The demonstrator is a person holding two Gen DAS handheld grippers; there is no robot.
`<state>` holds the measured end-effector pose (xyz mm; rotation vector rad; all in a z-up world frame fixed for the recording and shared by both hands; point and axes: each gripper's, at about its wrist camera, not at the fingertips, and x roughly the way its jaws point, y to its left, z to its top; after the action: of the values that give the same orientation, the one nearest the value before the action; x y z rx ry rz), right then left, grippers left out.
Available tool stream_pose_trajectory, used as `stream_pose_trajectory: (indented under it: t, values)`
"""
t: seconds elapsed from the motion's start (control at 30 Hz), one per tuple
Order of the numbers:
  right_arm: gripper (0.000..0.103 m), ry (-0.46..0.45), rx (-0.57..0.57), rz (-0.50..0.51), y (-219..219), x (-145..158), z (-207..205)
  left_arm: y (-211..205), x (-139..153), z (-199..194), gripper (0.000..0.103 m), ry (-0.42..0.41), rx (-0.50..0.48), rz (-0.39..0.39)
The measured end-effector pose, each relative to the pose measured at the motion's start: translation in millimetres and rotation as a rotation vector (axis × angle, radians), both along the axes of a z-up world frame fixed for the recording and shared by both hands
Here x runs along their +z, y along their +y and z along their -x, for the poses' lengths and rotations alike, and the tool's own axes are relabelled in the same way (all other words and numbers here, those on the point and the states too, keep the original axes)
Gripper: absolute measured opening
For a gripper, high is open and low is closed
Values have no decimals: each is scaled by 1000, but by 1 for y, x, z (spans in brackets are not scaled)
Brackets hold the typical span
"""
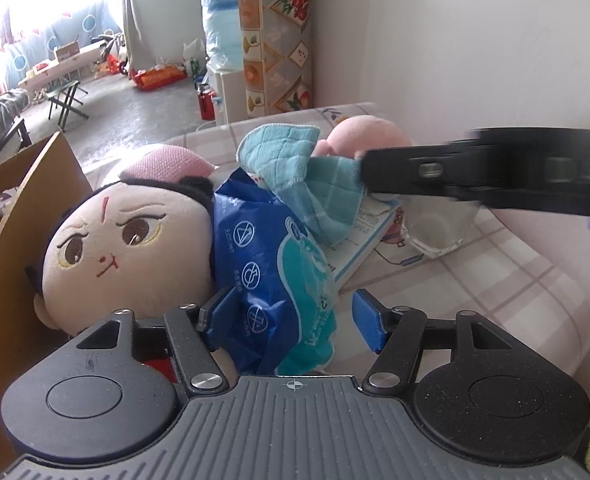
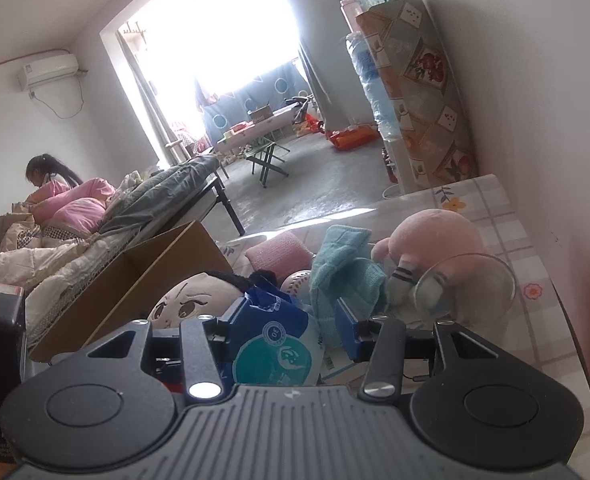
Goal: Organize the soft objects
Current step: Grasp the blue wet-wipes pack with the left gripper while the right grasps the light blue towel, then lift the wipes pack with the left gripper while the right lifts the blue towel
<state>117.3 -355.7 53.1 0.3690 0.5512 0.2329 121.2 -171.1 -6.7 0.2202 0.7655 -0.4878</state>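
In the left wrist view a blue tissue pack [image 1: 271, 276] lies against a plush doll [image 1: 123, 248] with an embroidered face. My left gripper [image 1: 293, 320] is open around the pack's near end; the right pad stands clear of it. A teal cloth [image 1: 299, 168] is draped over the pack. My right gripper [image 1: 371, 172] reaches in from the right, its tip at the cloth's edge. In the right wrist view my right gripper [image 2: 291, 326] has its pads apart, with the pack [image 2: 271, 340] and cloth [image 2: 343, 268] in the gap, not visibly pinched. A pink plush [image 2: 435, 236] lies behind.
An open cardboard box [image 1: 23, 216] stands left of the doll. A glass bowl [image 1: 439, 232] and a booklet [image 1: 375, 240] lie on the checked table cover [image 1: 495, 280]. A pink cushion [image 1: 167, 162] sits behind the doll. A person [image 2: 47, 176] sits on a bed far left.
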Motion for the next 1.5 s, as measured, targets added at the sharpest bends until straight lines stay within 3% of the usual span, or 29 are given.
stream_pose_trajectory:
  t: [0.4, 0.6, 0.7, 0.77, 0.87, 1.23, 1.5]
  values:
    - [46, 100, 6, 55, 18, -26, -76, 2, -1, -6, 50, -21, 18, 19]
    - [41, 151, -2, 4, 13, -44, -93, 8, 1, -11, 49, 11, 17, 55]
    - [29, 147, -1, -5, 12, -48, -97, 8, 1, -12, 49, 21, 15, 60]
    - [13, 149, 9, -12, 12, -49, -98, 8, 1, -12, 49, 20, 12, 60]
    - [8, 127, 9, 3, 13, -47, -93, 7, 0, -12, 47, 19, 11, 60]
    - [7, 59, 5, -18, 4, -21, -45, 8, 2, -6, 21, 3, 25, 44]
    - [7, 80, -17, -126, -11, -19, 7, 16, 5, 13, 15, 26, 2, 79]
